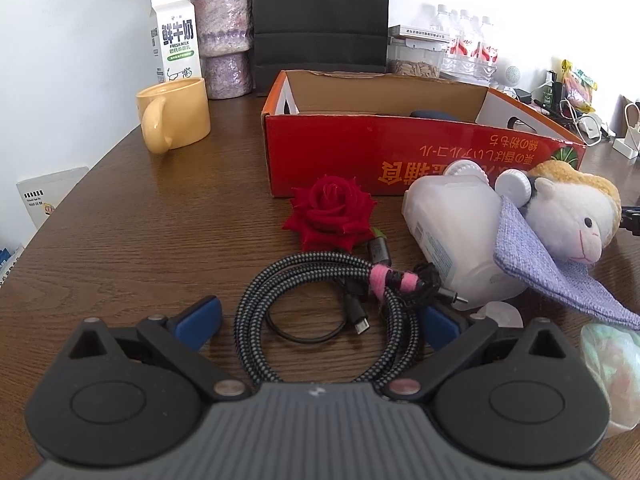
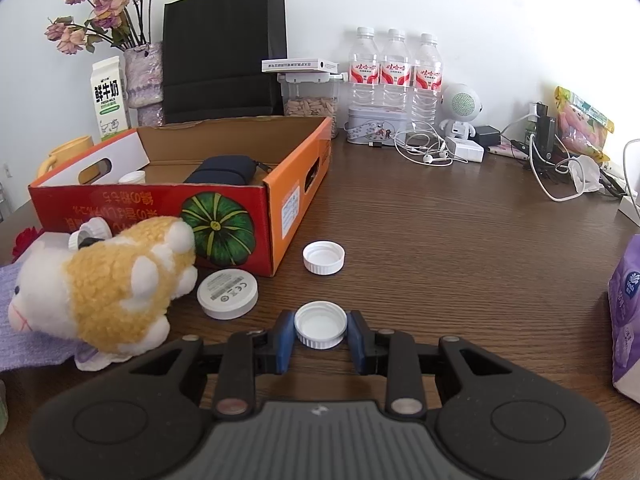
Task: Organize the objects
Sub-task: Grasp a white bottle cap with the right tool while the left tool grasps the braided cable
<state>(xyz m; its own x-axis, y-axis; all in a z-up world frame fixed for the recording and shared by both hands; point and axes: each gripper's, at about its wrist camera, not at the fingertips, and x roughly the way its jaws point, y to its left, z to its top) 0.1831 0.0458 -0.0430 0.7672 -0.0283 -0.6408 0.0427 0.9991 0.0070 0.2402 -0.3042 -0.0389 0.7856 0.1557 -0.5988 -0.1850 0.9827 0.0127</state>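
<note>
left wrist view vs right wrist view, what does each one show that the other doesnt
Only the left wrist view shows the coiled cable between the open left tongs, the whole red rose and the white jug.

Only the right wrist view shows the right tongs shut on a white cap, a second cap, a round white puck, the earphones and the pouch inside the box.

Both show the box, plush sheep, yellow mug, milk carton and black bag.
</note>
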